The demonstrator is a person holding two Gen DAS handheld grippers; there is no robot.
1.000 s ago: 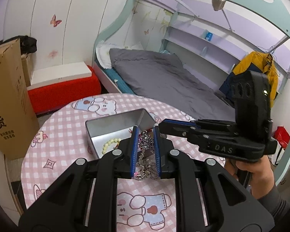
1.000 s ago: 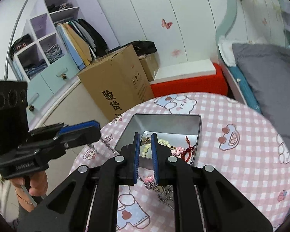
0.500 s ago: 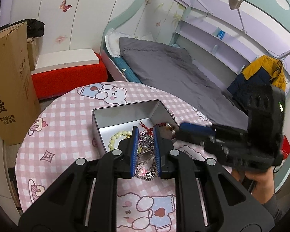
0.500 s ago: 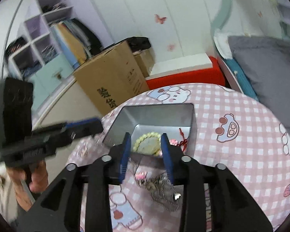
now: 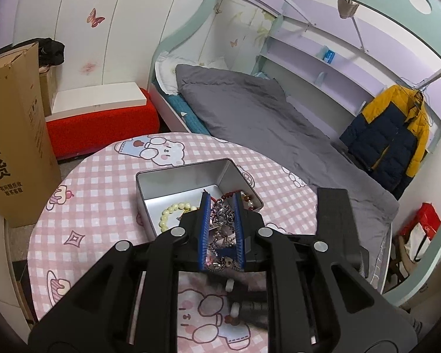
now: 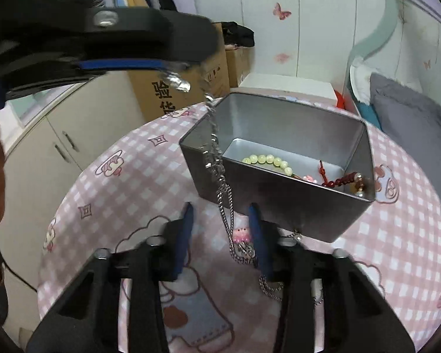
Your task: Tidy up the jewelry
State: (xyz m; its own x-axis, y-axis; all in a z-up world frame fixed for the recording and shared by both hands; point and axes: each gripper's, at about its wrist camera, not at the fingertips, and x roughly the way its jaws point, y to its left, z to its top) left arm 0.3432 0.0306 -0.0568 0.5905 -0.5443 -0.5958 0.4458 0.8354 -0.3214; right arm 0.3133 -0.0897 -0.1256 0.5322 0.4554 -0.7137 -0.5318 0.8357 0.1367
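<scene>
The left gripper (image 5: 221, 198) is clamped on a silver chain necklace (image 5: 220, 220), whose links bunch between its blue pads just above the near edge of the metal tin (image 5: 185, 176); from the right wrist view the same left gripper (image 6: 179, 66) sits high at the upper left, and the silver chain necklace (image 6: 217, 173) hangs down from its tip, passing in front of the tin's near left corner and trailing to the table, where a small pink charm (image 6: 241, 233) and a loose pile of links lie against the inner side of the right-hand finger. The right gripper (image 6: 220, 210) is spread wide with nothing pinched, its fingers low over the tablecloth just short of the metal tin (image 6: 279, 200), with the hanging chain between them. Inside the tin lie a pale green bead bracelet (image 6: 267, 160) and a dark red beaded strand (image 6: 341, 181) with a knotted red cord, the strand resting toward the right end. The tin stands on a round table with a pink checked cartoon tablecloth (image 6: 117, 182). Beyond the table are a tall cardboard box (image 5: 11, 135), a red bench (image 5: 103, 129) and a bed with a grey duvet (image 5: 264, 120)
</scene>
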